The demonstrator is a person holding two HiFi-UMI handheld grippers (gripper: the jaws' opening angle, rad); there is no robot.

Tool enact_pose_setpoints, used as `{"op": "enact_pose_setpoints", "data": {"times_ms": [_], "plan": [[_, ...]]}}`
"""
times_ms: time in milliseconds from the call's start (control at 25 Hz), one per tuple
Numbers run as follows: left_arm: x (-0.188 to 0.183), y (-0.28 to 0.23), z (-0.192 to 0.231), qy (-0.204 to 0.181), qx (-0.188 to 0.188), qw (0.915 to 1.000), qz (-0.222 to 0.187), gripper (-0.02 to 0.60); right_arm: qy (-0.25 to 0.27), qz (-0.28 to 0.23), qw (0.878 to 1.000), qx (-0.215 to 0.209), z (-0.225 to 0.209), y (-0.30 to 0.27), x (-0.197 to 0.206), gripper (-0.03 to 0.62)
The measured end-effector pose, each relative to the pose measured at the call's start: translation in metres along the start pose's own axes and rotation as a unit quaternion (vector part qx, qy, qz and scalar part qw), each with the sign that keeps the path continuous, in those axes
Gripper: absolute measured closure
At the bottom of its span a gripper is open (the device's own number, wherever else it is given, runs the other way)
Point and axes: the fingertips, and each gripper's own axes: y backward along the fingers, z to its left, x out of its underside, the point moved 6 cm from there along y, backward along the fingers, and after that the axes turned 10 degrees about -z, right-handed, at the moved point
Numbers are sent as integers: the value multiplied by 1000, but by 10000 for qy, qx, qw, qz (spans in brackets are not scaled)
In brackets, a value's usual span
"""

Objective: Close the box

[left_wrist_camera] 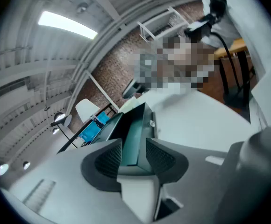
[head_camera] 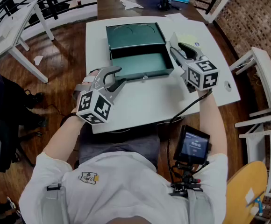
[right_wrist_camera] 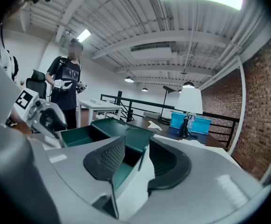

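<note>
- Head view: the green box (head_camera: 140, 62) lies open on the white table (head_camera: 140, 104), with its lid (head_camera: 135, 35) laid back flat behind the tray. The left gripper (head_camera: 119, 76) is at the tray's front left corner. The right gripper (head_camera: 176, 48) is just beside the tray's right wall.
- Left gripper view: the left gripper (left_wrist_camera: 133, 146) has its jaws apart, with nothing pinched. The box (left_wrist_camera: 136, 127) shows through the gap, beyond the pads.
- Right gripper view: the right gripper (right_wrist_camera: 136, 146) also has its jaws spread, clamped on nothing. A corner of the box (right_wrist_camera: 121, 129) shows in the gap. A person (right_wrist_camera: 67, 90) stands far behind.
</note>
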Motion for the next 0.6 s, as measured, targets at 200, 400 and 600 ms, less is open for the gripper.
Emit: {"op": "enact_pose_setpoints", "data": {"times_ms": [200, 400, 600], "plan": [[12, -6, -8, -473, 92, 9979, 429, 468, -420, 906, 9948, -180, -33, -66, 26, 460], [9, -10, -10, -838, 288, 9943, 591, 508, -607, 1077, 9911, -488, -33, -88, 34, 540], [4, -21, -6, -1051, 261, 9920, 649, 540, -536, 1094, 9912, -520, -31, -90, 30, 542]]}}
